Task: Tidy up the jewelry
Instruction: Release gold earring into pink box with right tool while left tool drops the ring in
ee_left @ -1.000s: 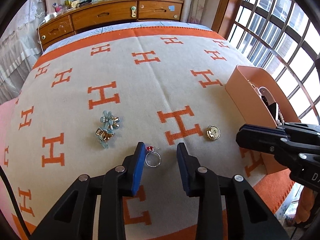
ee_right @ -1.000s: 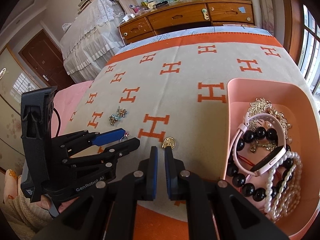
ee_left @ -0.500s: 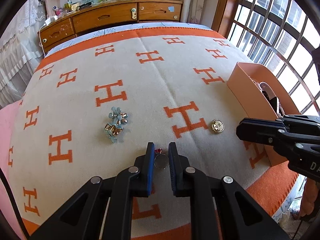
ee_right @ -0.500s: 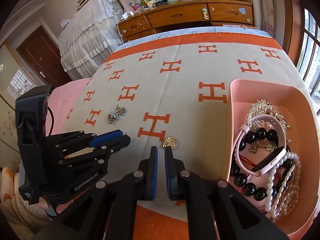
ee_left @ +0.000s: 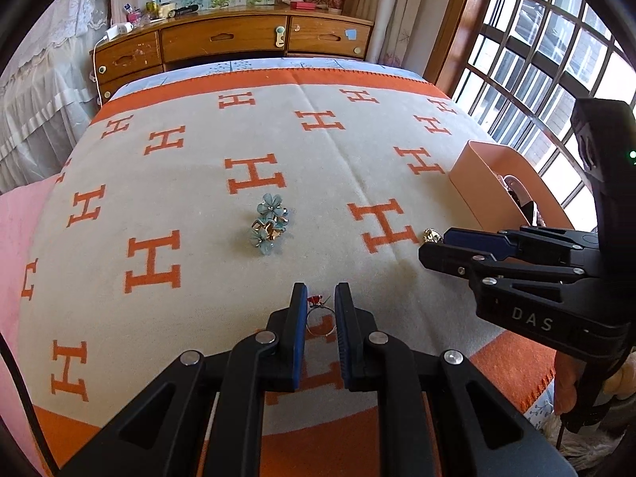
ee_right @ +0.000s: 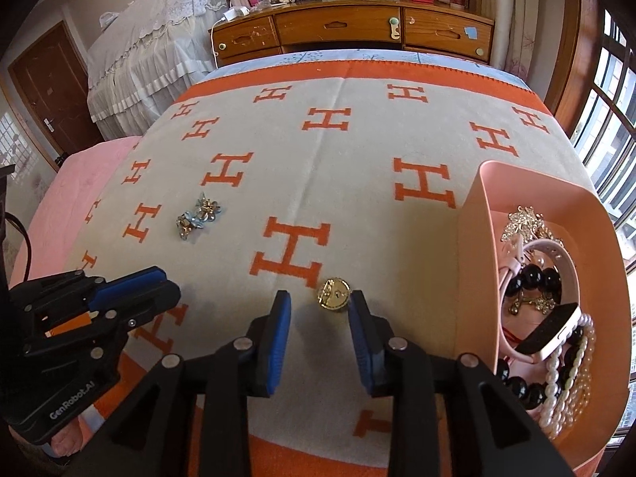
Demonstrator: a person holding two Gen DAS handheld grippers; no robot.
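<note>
The left gripper (ee_left: 321, 303) is closed on a silver ring (ee_left: 320, 320) with a red stone, above the blanket's (ee_left: 198, 262) near orange border. The right gripper (ee_right: 320, 298) stands with jaws wide — a gold round brooch (ee_right: 334, 293) lies on the blanket between its tips, nearer the right pad. A blue flower clip (ee_left: 269, 229) rests mid-blanket. The pink tray (ee_right: 473, 262) at the blanket's right edge holds pearls, black beads and a pink band.

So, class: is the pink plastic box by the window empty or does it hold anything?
Not empty. The pink plastic box holds black beads, pearl strands, a pink watch band and gold pieces.
</note>
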